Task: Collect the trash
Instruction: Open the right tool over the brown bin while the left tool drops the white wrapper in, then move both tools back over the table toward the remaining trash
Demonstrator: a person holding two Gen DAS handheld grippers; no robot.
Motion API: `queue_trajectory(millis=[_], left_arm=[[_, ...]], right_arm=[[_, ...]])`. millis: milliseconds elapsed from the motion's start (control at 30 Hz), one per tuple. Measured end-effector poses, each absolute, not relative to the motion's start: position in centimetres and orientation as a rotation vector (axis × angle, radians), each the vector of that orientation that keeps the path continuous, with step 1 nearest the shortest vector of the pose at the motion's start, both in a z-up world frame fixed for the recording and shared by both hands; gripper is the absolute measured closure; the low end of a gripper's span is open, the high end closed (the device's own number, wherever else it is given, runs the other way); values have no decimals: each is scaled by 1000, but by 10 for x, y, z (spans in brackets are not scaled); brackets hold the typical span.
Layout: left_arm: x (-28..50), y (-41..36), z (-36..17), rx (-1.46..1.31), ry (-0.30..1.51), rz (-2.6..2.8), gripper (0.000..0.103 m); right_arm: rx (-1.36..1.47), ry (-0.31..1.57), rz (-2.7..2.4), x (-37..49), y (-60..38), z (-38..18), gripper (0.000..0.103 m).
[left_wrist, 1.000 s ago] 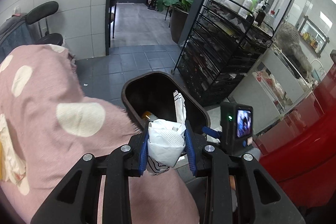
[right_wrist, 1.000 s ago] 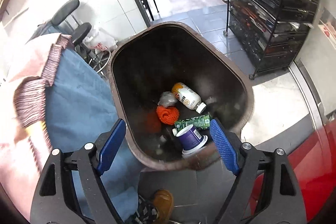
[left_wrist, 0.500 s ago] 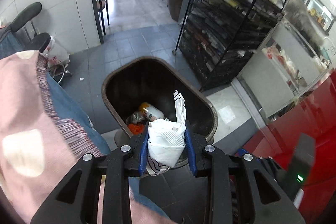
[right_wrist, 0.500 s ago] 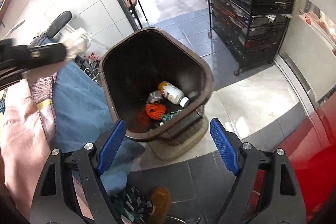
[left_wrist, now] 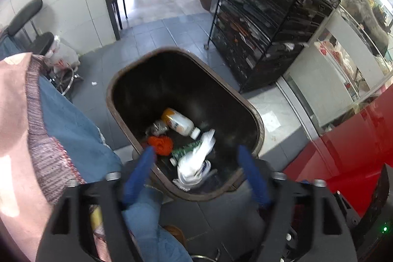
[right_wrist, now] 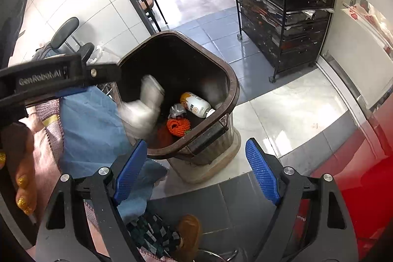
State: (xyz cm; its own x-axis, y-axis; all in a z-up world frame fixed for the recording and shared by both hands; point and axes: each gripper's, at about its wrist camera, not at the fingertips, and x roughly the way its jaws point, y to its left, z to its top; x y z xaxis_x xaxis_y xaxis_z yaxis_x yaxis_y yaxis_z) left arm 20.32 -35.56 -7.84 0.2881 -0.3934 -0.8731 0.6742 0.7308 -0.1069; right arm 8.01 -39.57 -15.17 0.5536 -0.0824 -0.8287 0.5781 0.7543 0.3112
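The left hand-held gripper point(left_wrist: 196, 176) hangs above the brown trash bin point(left_wrist: 115, 90) with its blue pads spread wide and nothing between them; the white crumpled wrapper point(left_wrist: 194, 163) is inside the bin at the 6 o'clock side of the opening in the left wrist view, blurred in the right wrist view point(right_wrist: 145, 104) so it cannot be told whether it is falling or at rest. The right hand-held gripper point(right_wrist: 196, 171) is likewise open and empty, held near the bin's 6 o'clock rim point(right_wrist: 196, 139).

The wrapper looks light, soft and crushable, probably paper or thin plastic; a pinch across its bunched middle would likely hold it, and it seems neither fragile nor heavy. The bottle point(left_wrist: 179, 123) looks like smooth plastic, so it may be slippery and better taken across its body.

Counted in the bin: one white wrapper, one orange-and-white bottle at 12 o'clock of the heap, one orange knitted ball point(left_wrist: 161, 144) at 9 o'clock, one green packet point(left_wrist: 185, 151) in the middle, one crumpled greyish piece point(left_wrist: 157, 127). One bin, two hand-held grippers. A black wire rack point(left_wrist: 270, 23) stands at 2 o'clock on the tiled floor point(left_wrist: 152, 33)
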Motion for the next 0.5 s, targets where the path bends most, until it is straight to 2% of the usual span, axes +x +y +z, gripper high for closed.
queue_trajectory(millis=[100,500], left_arm=[[202,-355,-72,301,1021,-732,16],[188,-331,-32,232,950,-772,9]], right_arm=[[610,919,-415,81,-394,-153,21],[570,880,-405,80,-384,-131,21]])
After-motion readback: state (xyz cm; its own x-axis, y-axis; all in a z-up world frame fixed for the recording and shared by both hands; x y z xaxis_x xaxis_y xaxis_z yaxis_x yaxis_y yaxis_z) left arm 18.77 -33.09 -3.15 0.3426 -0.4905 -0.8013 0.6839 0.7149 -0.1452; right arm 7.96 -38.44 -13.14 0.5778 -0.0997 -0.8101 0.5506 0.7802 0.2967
